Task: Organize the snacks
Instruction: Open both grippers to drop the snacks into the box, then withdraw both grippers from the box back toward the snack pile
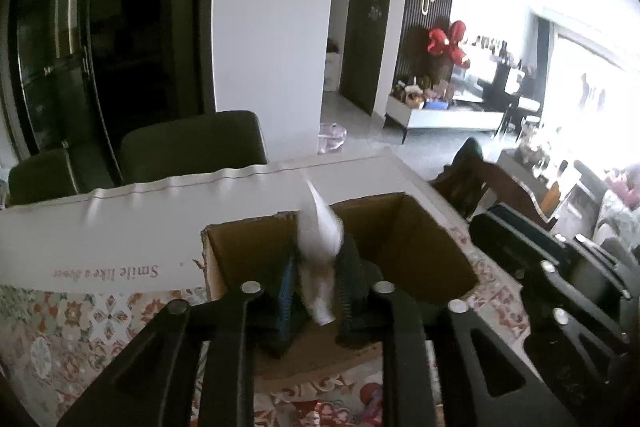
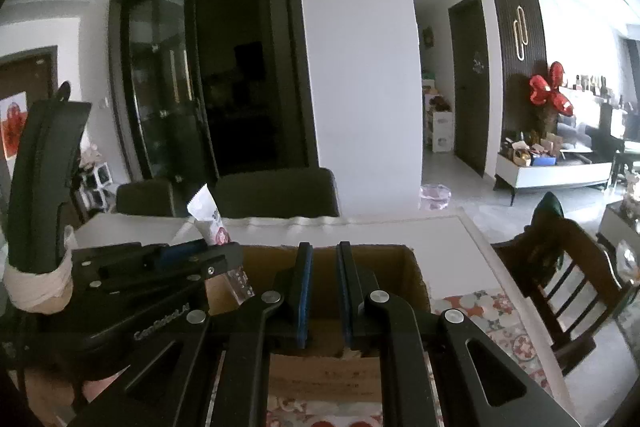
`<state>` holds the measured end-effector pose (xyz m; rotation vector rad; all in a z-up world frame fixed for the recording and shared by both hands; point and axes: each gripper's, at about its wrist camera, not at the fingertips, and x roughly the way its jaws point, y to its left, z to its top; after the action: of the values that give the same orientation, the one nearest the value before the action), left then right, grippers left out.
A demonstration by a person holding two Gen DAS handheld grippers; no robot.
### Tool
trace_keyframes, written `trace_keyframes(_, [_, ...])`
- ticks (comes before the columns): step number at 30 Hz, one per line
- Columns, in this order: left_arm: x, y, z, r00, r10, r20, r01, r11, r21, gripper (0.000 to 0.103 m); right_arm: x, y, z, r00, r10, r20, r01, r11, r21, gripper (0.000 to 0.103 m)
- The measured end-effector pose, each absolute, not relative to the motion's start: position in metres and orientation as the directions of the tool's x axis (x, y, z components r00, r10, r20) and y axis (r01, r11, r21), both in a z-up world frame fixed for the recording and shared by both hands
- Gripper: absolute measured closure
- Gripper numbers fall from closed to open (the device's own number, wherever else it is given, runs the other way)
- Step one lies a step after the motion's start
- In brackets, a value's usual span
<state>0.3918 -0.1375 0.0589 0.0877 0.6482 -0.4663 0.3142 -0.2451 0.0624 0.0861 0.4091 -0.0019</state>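
Left tongs (image 1: 318, 279) clamping white snack packet (image 1: 320, 247) above cardboard box (image 1: 404, 247).

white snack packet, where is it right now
The white snack packet is pinched in the left gripper, held over the open cardboard box; the right wrist view shows it at left, above the box's left edge.

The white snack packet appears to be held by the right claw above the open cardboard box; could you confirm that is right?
Not quite: the left claw holds the white snack packet above the open cardboard box, as the left wrist view shows. The right claw holds nothing.
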Motion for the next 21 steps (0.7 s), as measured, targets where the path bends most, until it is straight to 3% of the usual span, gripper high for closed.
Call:
trace_keyframes(3, [0.391,-0.139,0.061,0.726,-0.357,-0.588,0.427,0.904,-0.023,0.052,0.319,-0.248,0.061,0.914,0.005,-0.406,0.032,0.996,0.085,0.090])
trace_keyframes(6, [0.383,-0.136,0.063,0.740,-0.344,-0.579,0.408,0.913,-0.021,0.044,0.319,-0.253,0.060,0.915,-0.012,-0.403,0.052,0.995,0.088,0.090])
trace_keyframes(8, [0.378,-0.133,0.063,0.748,-0.331,-0.575,0.395,0.919,-0.014,0.040,0.317,-0.255,0.059,0.915,-0.010,-0.404,0.053,0.994,0.095,0.088])
trace_keyframes(11, [0.366,-0.127,0.064,0.762,-0.315,-0.566,0.374,0.927,-0.012,0.035,0.309,-0.257,0.058,0.915,-0.003,-0.404,0.056,0.991,0.120,0.067])
trace_keyframes(12, [0.360,-0.125,0.064,0.765,-0.307,-0.566,0.367,0.930,-0.009,0.032,0.306,-0.257,0.058,0.916,-0.007,-0.400,0.060,0.991,0.118,0.064])
trace_keyframes(16, [0.339,-0.115,0.065,0.780,-0.285,-0.557,0.337,0.942,-0.011,0.029,0.288,-0.257,0.056,0.920,-0.009,-0.392,0.060,0.991,0.118,0.063])
trace_keyframes(18, [0.328,-0.110,0.065,0.786,-0.278,-0.553,0.321,0.947,-0.019,0.027,0.279,-0.258,0.055,0.920,-0.010,-0.392,0.063,0.990,0.123,0.054])
trace_keyframes(21, [0.311,-0.105,0.066,0.798,-0.256,-0.546,0.298,0.954,-0.012,0.027,0.264,-0.257,0.056,0.924,-0.010,-0.382,0.065,0.989,0.130,0.053])
